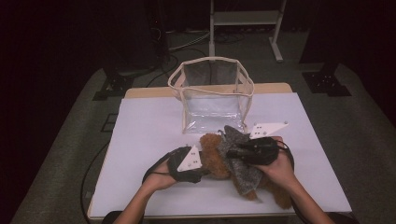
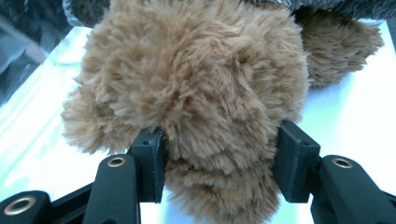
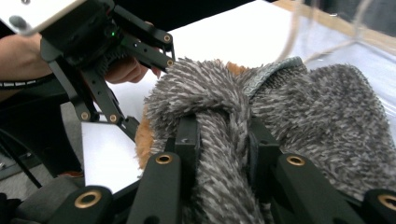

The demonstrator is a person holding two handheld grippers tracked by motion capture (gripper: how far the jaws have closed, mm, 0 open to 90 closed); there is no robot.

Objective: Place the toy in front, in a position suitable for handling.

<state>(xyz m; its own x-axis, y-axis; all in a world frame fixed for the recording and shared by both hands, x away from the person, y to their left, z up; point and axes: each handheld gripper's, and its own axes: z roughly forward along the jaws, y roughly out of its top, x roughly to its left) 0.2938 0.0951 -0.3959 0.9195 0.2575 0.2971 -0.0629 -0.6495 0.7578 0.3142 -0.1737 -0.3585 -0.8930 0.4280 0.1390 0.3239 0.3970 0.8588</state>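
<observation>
A brown plush toy [image 1: 215, 161] lies on the white table [image 1: 149, 130], partly wrapped in a grey furry cloth [image 1: 240, 168]. My left gripper [image 1: 204, 169] comes in from the left and is shut on the toy. In the left gripper view its jaws press into the brown fur [image 2: 196, 84] on both sides of the left gripper [image 2: 219, 158]. My right gripper [image 1: 233, 151] is shut on a fold of the grey cloth [image 3: 327, 112]; the right gripper [image 3: 222, 144] pinches that fold. The left gripper [image 3: 152, 93] shows beyond it at the toy's far side.
A clear plastic bag [image 1: 212, 93] with cream trim stands open at the back of the table, just behind the toy. A white stand [image 1: 212, 28] and cables sit on the floor beyond. The table's left part is bare white surface.
</observation>
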